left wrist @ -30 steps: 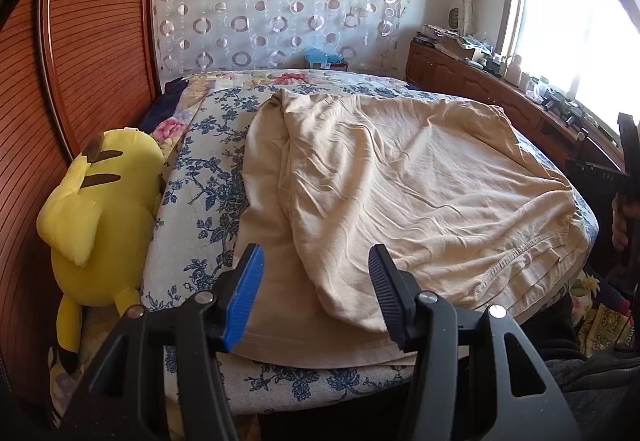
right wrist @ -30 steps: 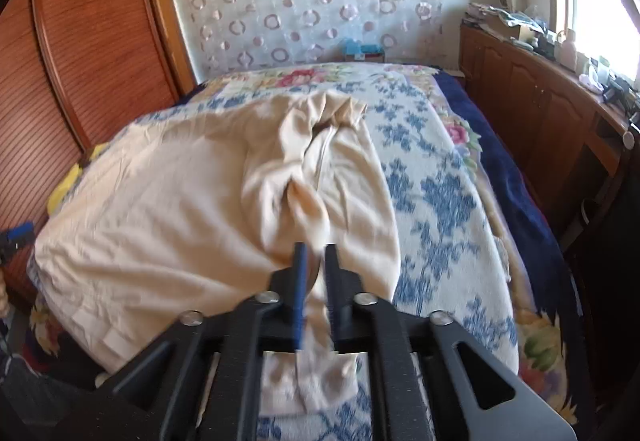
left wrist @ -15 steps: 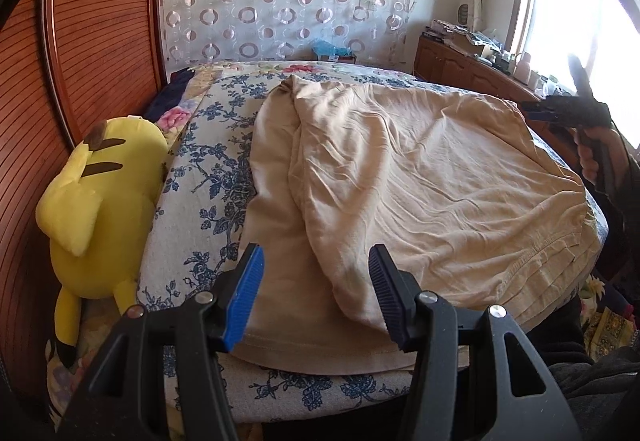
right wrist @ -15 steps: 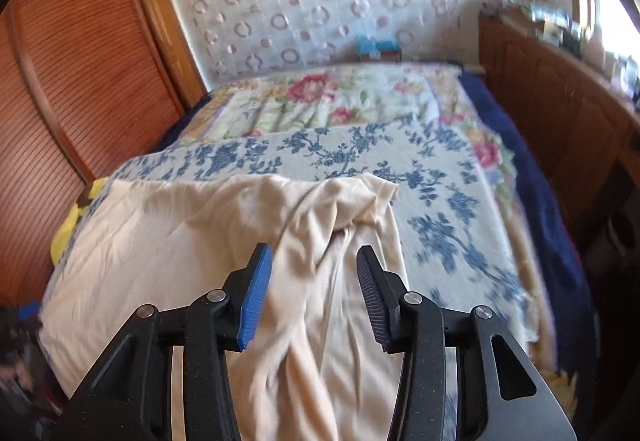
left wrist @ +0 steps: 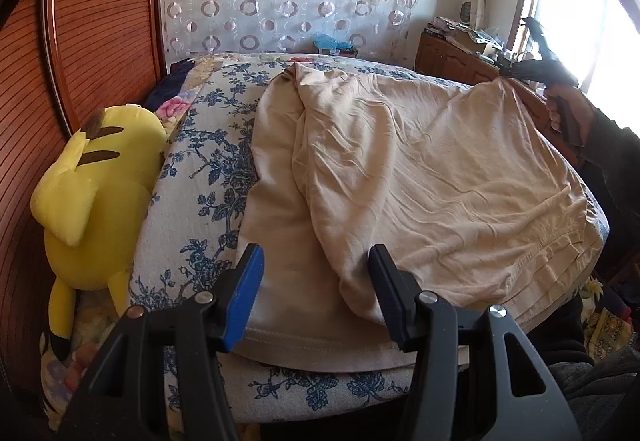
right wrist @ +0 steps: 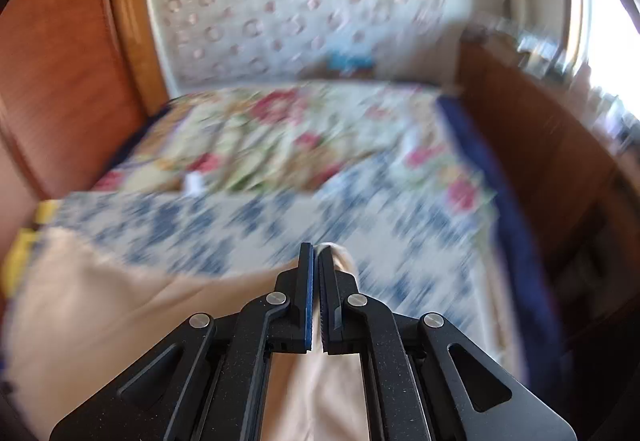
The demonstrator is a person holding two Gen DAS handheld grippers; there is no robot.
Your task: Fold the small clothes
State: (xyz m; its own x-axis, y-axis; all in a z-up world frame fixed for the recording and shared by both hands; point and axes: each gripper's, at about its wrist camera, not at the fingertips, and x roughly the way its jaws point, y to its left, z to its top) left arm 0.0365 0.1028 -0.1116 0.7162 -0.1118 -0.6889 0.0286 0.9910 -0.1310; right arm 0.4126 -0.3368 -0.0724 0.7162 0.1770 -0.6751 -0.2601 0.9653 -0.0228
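**Right gripper bites the far corner; left waits wide open**

Big picture first: the beige garment (left wrist: 420, 177) lies spread over the blue-flowered bedspread (left wrist: 200, 177), its right side doubled over itself, one long fold running from the far end down toward the near hem. That layout matches half a second back.

Now the change, and it's on the right side! Half a second ago the right gripper (right wrist: 318, 253) hovered spread above the cloth; now its jaws are pressed together with a nub of beige fabric pinched between them. The right wrist view is smeared with blur, so that hand looks to be travelling fast. From the left wrist view you can see it out at the far right edge of the garment, the cloth rising in a peak to meet it.

The left gripper (left wrist: 316, 281) hasn't budged: jaws spread, holding nothing, poised over the near hem just beside the folded edge.

My read: the right hand has its corner and the next fold is starting. With only one corner held, the cloth could drag or bunch, so I'd expect the left to take the hem.

The yellow plush toy (left wrist: 96, 193) sits clear at the bed's left side.
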